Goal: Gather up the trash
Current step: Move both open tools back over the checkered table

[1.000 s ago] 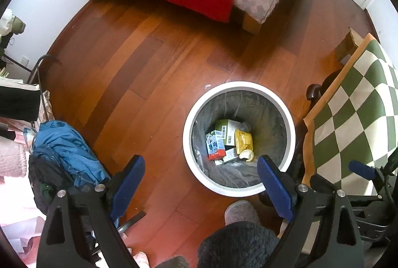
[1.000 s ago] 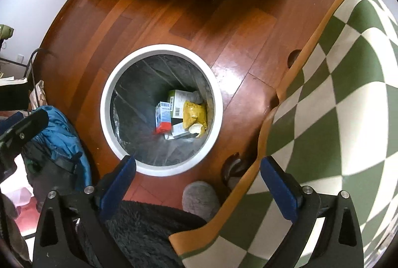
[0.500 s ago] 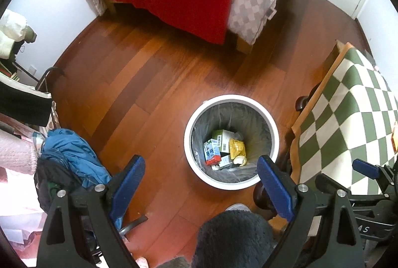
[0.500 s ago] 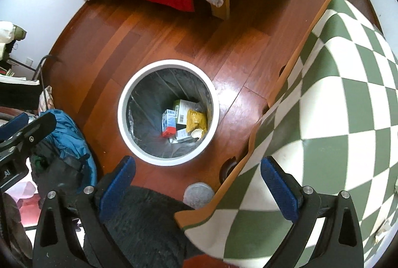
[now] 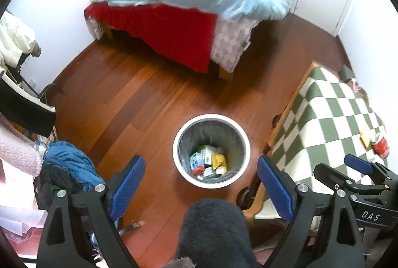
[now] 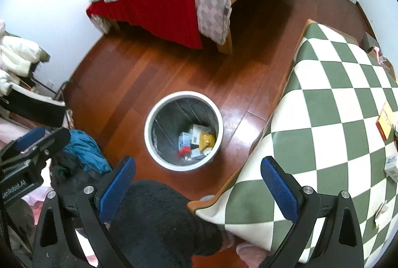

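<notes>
Bedroom floor is carrying the white bin [image 5: 211,151], already holding cartons and wrappers [image 5: 207,161]. I am holding the left gripper [image 5: 201,183] and right gripper [image 6: 197,183] with jaws wide, empty. At three o'clock, the checkered surface [image 6: 323,118] is still bearing a red can [image 5: 380,147] and boxes [image 6: 385,122].

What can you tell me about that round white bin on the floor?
The bin is a round white container standing upright on the reddish wooden floor, beside the table with the green-and-white checked cloth. It is open-topped, with a thick white rim and a grey, crinkled plastic liner inside. At the bottom lie a few pieces of trash: small cartons and a yellow packet. Neither gripper touches it.
</notes>
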Demonstrator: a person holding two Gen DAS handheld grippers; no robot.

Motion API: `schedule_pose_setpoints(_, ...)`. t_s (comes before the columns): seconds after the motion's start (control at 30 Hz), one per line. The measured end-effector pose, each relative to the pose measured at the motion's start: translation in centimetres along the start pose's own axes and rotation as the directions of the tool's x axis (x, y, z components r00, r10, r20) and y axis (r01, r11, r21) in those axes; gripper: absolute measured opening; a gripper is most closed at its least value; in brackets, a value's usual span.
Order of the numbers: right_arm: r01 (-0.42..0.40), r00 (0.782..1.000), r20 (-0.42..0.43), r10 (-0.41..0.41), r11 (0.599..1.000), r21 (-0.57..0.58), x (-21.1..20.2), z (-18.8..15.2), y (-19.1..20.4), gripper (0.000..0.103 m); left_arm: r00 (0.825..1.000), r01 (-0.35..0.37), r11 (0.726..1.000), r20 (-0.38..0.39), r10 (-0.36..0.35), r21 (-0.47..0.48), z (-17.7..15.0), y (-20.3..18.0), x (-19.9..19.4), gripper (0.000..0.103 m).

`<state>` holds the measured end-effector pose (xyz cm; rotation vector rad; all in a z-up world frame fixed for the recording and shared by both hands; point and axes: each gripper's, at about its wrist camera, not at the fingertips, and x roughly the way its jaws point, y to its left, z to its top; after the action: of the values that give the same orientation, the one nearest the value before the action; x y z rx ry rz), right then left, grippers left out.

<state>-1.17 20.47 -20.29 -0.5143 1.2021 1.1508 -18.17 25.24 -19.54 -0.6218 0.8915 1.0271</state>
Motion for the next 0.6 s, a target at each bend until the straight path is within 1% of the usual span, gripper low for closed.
schedule_pose_setpoints(0.13,-0.031,0.997,0.077,0.03,0.999,0.018,-3.4,-1.0,-0.3,0.101,0.998,-0.013,1.0,0.065,0.012,0.018,-0.2,-1.7,-2.7,0.092)
schedule_pose_setpoints(0.2,-0.052,0.992,0.114,0.048,0.998,0.034,-5.3,-1.6,-0.9,0.101,0.996,-0.015,1.0,0.083,0.012,0.024,-0.2,-2.7,-3.7,0.092)
schedule_pose_setpoints(0.33,-0.087,0.983,0.169,0.072,0.992,0.087,-8.8,-3.1,-3.0,0.101,0.993,0.024,0.998,0.115,-0.03,0.054,-0.3,-5.6,-4.8,0.092)
schedule_pose_setpoints(0.4,-0.1,0.98,0.185,0.075,0.986,0.13,-10.3,-4.1,-5.0,0.101,0.991,0.039,0.996,0.121,-0.05,0.086,-0.5,-7.9,-4.3,0.092)
schedule_pose_setpoints(0.47,-0.089,0.978,0.201,0.052,0.98,0.177,-11.5,-5.1,-7.6,0.101,0.993,0.056,0.991,0.099,-0.068,0.125,-0.7,-10.5,-3.1,0.092)
schedule_pose_setpoints(0.53,-0.068,0.976,0.217,0.015,0.969,0.239,-12.8,-6.5,-11.2,0.101,0.992,0.091,0.983,0.073,-0.103,0.159,-1.1,-13.9,-1.3,0.092)
schedule_pose_setpoints(0.6,-0.025,0.976,0.212,-0.045,0.948,0.319,-13.5,-8.0,-15.1,0.102,0.993,0.107,0.972,0.029,-0.115,0.209,-1.7,-17.5,0.7,0.092)
